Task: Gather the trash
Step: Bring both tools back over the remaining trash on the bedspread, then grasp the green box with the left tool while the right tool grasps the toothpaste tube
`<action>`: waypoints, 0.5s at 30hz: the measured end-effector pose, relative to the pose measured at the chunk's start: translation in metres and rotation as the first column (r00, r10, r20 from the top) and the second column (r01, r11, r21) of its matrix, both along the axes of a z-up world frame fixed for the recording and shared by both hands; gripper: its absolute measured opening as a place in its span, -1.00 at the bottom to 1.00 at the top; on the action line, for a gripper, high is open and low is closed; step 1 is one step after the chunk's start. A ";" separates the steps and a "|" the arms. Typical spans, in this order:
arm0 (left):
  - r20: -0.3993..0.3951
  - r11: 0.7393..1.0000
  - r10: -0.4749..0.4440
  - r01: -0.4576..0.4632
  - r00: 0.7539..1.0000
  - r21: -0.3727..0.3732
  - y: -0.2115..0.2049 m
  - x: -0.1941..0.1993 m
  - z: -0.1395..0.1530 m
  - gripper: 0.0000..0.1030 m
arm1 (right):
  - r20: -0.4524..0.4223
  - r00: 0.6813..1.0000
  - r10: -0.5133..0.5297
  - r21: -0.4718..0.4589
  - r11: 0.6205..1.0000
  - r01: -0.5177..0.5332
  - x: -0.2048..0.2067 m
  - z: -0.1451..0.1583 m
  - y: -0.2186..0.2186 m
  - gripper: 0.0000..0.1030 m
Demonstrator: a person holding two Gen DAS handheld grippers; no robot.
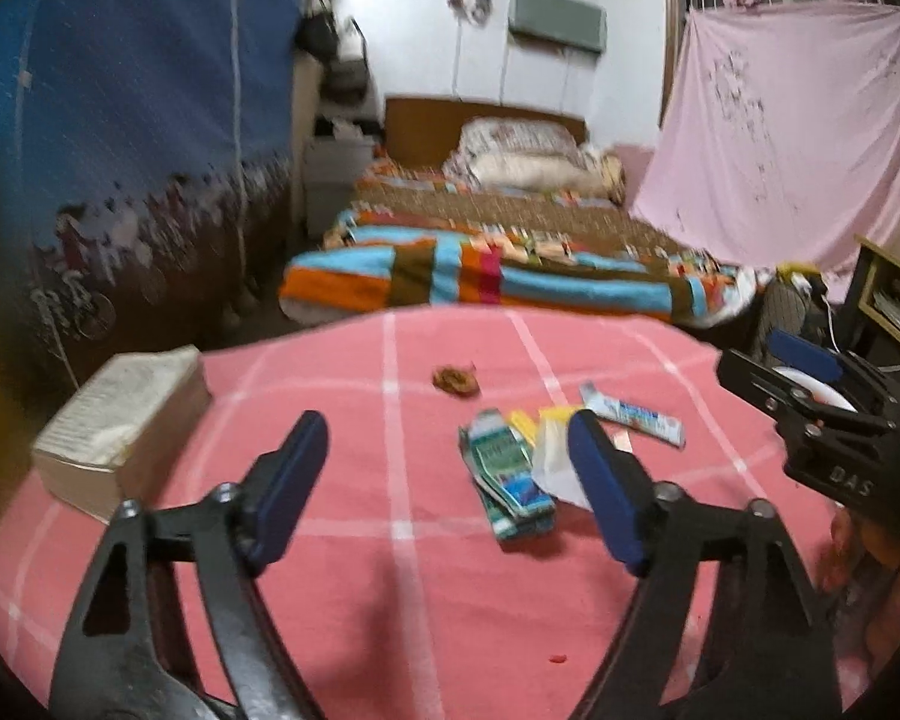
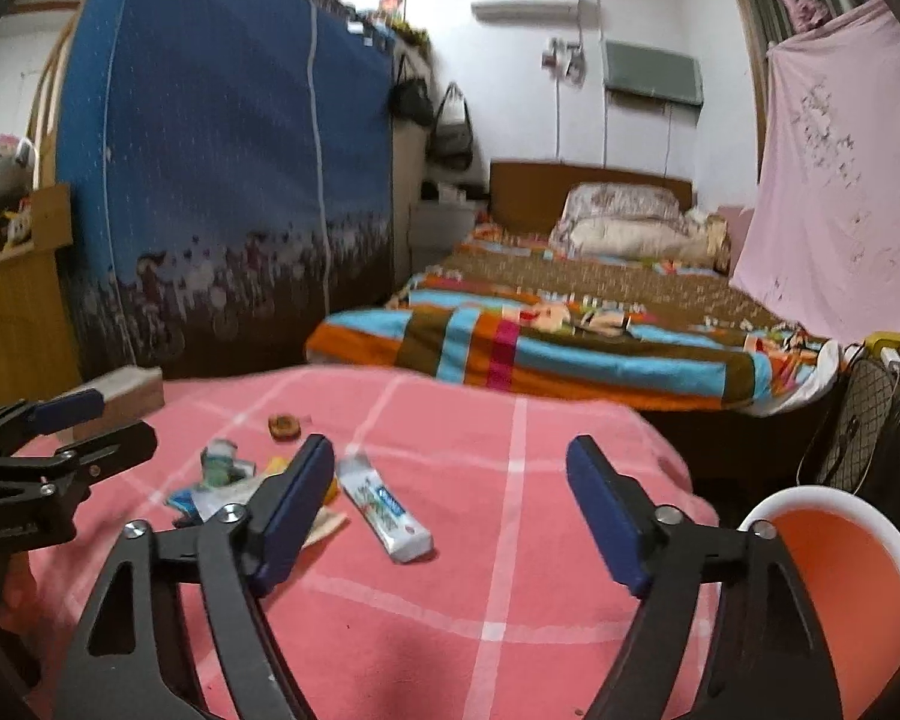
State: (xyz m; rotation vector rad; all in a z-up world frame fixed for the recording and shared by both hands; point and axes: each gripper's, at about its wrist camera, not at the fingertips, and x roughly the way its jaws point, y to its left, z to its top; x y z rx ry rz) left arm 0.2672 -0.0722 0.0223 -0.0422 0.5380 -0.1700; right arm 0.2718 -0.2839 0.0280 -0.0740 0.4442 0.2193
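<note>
Flattened green-and-white carton (image 1: 506, 483), crumpled, lying flat at the middle of the pink checked blanket (image 1: 342, 546). Touching its right side: a clear plastic wrapper (image 1: 551, 456) and yellow scraps (image 1: 525, 425). Just right of these, a white-and-blue toothpaste tube (image 2: 384, 507), lying flat. Beyond the carton, apart, a small brown crumpled lump (image 1: 453, 381).

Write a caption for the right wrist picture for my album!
Open right hand-held gripper hovers over a pink checked cloth, near a toothpaste tube and an orange bin.
</note>
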 end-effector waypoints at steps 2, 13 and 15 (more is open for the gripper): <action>-0.036 1.000 -0.025 0.026 0.999 0.006 -0.005 0.005 -0.003 0.04 | -0.047 0.999 0.009 -0.005 1.000 -0.010 0.007 -0.005 0.001 0.32; -0.186 0.994 -0.109 0.108 0.976 -0.020 -0.015 0.021 -0.018 -0.27 | -0.264 0.960 0.098 -0.048 0.992 -0.115 0.036 -0.031 0.018 -0.15; -0.212 0.994 -0.112 0.109 0.971 -0.027 -0.015 0.025 -0.021 -0.36 | -0.287 0.952 0.103 -0.056 0.991 -0.124 0.038 -0.034 0.021 -0.25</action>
